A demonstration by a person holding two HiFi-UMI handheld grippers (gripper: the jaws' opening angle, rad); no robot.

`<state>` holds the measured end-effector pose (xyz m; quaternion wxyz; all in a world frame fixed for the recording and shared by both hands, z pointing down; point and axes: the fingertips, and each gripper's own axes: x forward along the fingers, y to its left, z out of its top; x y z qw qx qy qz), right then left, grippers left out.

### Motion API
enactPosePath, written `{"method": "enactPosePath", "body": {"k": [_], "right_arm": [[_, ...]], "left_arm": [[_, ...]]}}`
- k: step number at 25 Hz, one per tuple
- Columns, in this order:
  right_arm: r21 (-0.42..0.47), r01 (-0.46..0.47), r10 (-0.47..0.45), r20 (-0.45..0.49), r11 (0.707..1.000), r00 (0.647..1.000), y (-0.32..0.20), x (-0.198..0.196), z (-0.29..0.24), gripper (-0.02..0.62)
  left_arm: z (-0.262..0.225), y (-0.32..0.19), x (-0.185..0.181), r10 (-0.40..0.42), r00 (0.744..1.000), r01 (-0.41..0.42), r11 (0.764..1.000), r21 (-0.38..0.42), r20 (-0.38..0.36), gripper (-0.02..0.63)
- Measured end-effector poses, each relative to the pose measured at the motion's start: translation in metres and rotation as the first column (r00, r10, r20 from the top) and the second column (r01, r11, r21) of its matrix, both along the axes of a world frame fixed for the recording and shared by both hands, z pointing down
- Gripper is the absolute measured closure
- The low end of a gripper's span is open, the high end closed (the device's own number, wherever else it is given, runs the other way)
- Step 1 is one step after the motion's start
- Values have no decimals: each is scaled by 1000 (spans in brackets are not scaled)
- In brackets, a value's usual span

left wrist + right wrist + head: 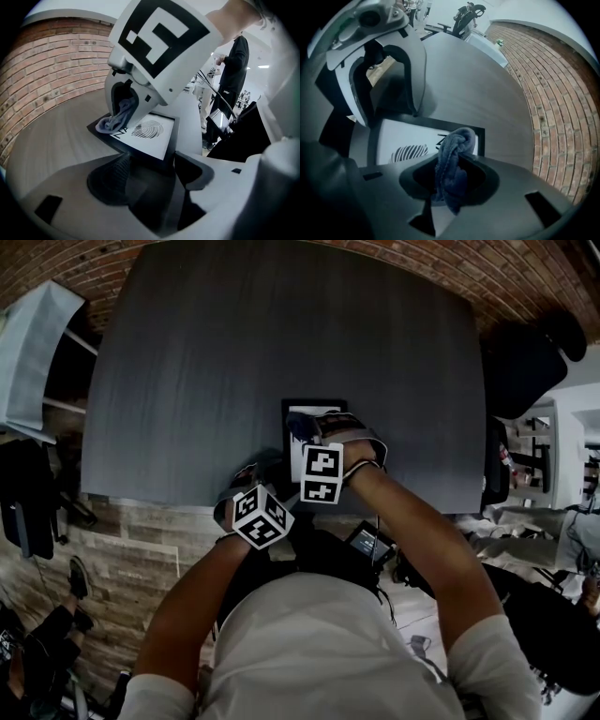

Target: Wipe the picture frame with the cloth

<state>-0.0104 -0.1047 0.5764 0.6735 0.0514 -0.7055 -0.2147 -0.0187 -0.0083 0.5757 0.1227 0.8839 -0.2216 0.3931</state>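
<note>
1. The dark table (234, 352) carries the picture frame (152, 138) near its front edge.
2. The picture frame lies flat, fingerprint print facing up.
3. The left gripper (152, 171) clamps the frame's near corner.
4. The right gripper (450, 178) pinches the cloth (452, 159).
5. The bunched blue cloth touches the glass beside a corner.

Head view looks steeply down; both gripper views ride close behind their jaws, sharing the black-framed white print (152, 133) ahead.

Table (206, 371) lies bare around the picture frame (152, 133).
</note>
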Motion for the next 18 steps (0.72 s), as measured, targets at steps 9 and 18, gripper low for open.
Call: {"method": "enactPosePath", "body": {"k": [9,18], "right_arm": [[-140,-31,34,25,990,999,38,-2,0,488],[-245,-52,67,51,968,996,62,-1,-3,488]], "left_arm": [[3,1,-2,-38,999,37,999,-32,-25,298],[4,0,-1,-53,998,52,998,-41,-21,296]]}}
